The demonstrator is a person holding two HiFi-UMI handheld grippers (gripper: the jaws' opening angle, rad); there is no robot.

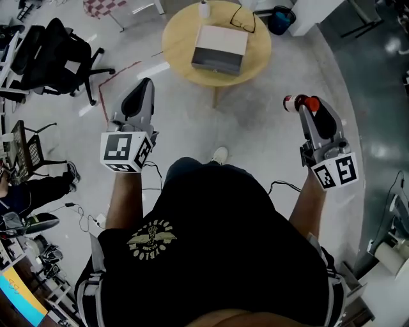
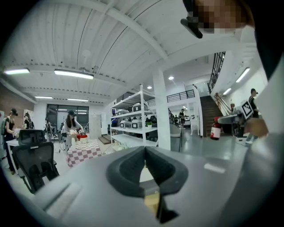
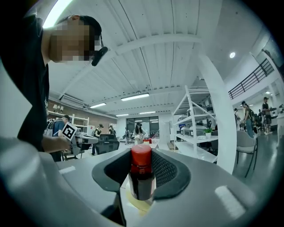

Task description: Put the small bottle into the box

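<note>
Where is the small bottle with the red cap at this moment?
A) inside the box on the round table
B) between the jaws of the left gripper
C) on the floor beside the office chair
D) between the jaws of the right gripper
D: in the right gripper view the small bottle stands gripped between the jaws of the right gripper; the left gripper is shut on nothing.

Bare floor (image 1: 255,124) leads to table (image 1: 181,45); glasses (image 1: 243,19) beside box (image 1: 220,41).
</note>
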